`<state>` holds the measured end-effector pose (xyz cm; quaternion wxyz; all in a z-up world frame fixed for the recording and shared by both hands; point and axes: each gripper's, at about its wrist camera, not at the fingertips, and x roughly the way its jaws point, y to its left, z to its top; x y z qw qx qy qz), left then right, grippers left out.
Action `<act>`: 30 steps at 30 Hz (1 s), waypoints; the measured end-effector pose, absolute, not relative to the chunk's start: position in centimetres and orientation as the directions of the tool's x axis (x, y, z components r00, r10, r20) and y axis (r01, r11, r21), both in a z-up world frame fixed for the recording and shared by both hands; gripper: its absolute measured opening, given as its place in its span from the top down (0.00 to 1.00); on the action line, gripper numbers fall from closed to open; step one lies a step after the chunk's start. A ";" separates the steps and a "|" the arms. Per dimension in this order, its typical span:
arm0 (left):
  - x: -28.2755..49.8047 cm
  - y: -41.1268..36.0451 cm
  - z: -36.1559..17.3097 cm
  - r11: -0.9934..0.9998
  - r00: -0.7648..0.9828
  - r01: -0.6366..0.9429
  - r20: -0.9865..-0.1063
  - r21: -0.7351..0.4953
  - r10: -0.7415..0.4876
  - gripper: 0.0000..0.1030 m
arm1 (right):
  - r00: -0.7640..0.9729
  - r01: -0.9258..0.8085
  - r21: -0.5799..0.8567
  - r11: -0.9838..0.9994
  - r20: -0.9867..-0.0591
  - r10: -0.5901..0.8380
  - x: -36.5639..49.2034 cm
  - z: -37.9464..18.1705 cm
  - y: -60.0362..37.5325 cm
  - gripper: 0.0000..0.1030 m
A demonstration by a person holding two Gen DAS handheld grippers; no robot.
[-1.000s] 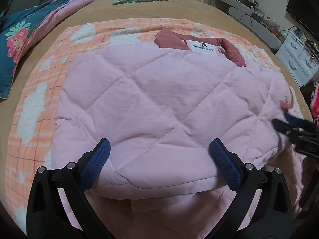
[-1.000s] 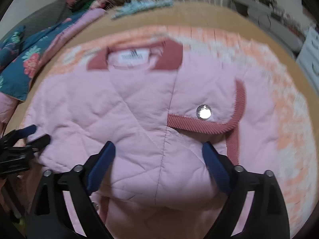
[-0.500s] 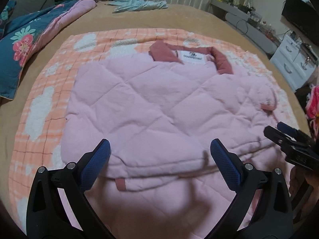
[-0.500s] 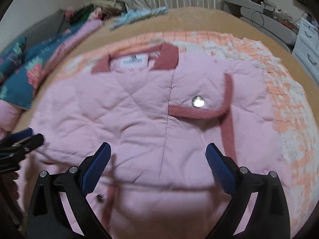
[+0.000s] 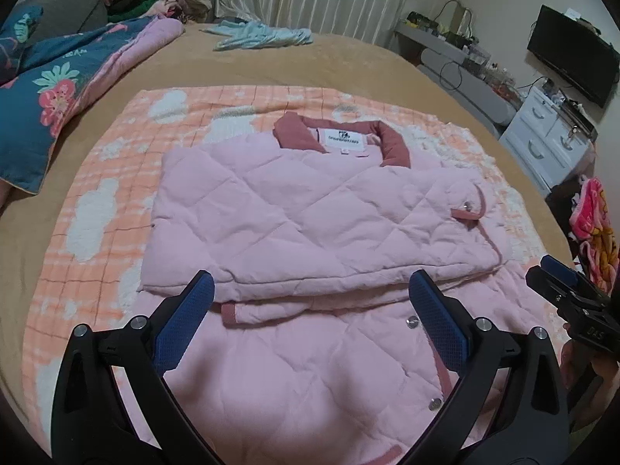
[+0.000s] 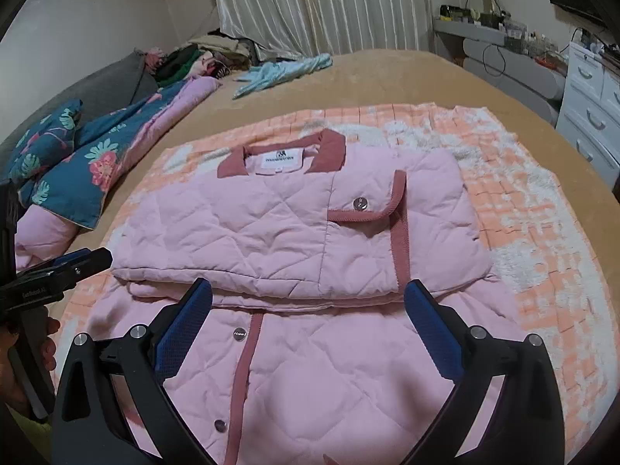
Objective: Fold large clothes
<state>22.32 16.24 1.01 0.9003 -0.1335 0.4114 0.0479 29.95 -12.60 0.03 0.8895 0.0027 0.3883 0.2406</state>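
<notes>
A pink quilted jacket (image 5: 310,213) with a dark rose collar lies on the bed, its upper part folded into a rectangle over the lower front with the snaps. My left gripper (image 5: 310,286) hovers open above the fold's near edge, nothing between its blue pads. In the right wrist view the same jacket (image 6: 271,240) shows its pocket flap and snap. The right gripper (image 6: 308,290) hangs above it, jaws opening, with nothing between them. Each gripper shows at the edge of the other's view: the right gripper (image 5: 558,275), the left gripper (image 6: 85,259).
The jacket rests on an orange checked blanket (image 5: 116,178) over a tan bedspread. A floral teal quilt (image 5: 58,85) lies at the left, a light blue garment (image 5: 263,35) at the far end. White drawers (image 5: 550,139) and a dark screen (image 5: 569,66) stand to the right.
Both grippers have drawn back and risen from the jacket, so it looks smaller and its lower front with the snaps has come into view. The right jaws stand slightly wider.
</notes>
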 end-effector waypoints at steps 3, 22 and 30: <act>21.3 16.1 1.7 0.959 0.667 -0.192 -0.745 -0.207 -0.027 0.08 | 0.599 -0.427 0.182 0.886 -0.677 0.427 29.0 0.7 -13.3 0.04; 15.5 14.0 5.2 0.962 0.728 -0.174 -0.685 -0.212 -0.019 0.08 | 0.728 -0.398 0.124 0.909 -0.561 0.395 22.9 6.2 -18.8 0.04; 13.2 12.4 5.7 0.965 0.743 -0.147 -0.668 -0.219 -0.039 0.08 | 0.751 -0.394 0.149 0.907 -0.517 0.411 20.7 6.9 -20.5 0.04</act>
